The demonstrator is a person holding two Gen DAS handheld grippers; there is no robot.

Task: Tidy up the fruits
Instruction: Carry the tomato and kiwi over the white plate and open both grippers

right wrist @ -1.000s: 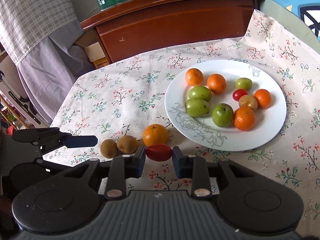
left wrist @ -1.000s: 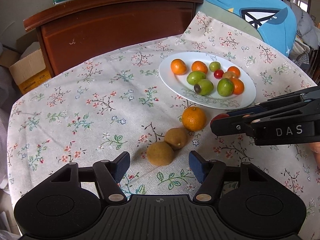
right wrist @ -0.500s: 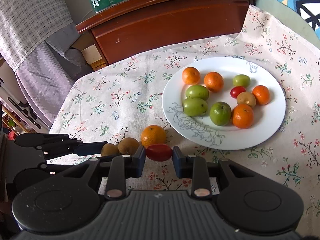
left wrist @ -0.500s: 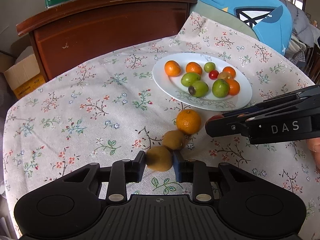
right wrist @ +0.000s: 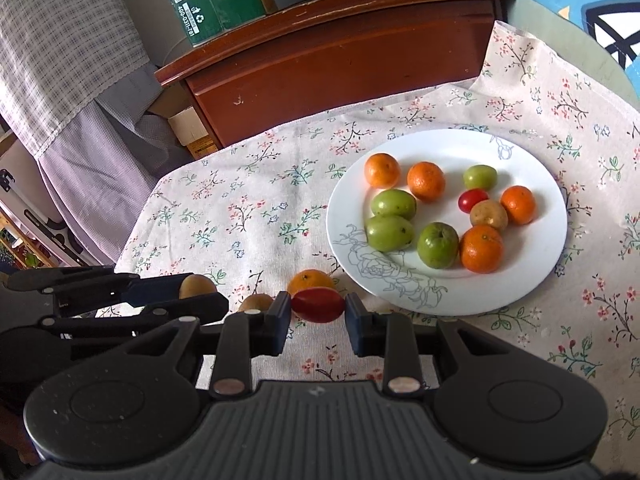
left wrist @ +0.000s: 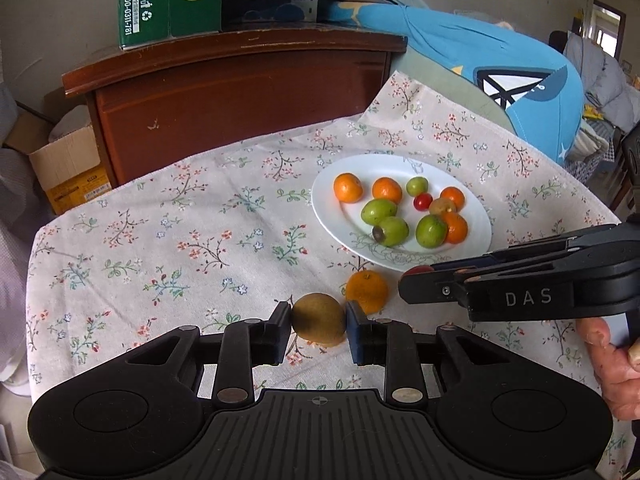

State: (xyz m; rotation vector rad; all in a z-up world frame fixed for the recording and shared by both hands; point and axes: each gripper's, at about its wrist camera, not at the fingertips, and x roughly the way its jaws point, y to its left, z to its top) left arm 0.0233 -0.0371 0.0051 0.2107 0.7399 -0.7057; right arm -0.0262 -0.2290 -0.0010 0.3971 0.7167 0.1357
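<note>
While the left gripper [left wrist: 319, 326] has its jaws clamped on a kiwi [left wrist: 318, 318] above the worktop [left wrist: 160, 248], the right gripper [right wrist: 317, 310] pinches a red tomato [right wrist: 317, 305]. Far right, a white plate [right wrist: 532, 280] holds oranges, green fruits, a tomato and a kiwi.

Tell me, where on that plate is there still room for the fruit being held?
The white plate is bare along its near rim, in front of the green fruits and the big orange, and along its far right rim. Its middle is crowded. The cloth left of the plate is also open.
</note>
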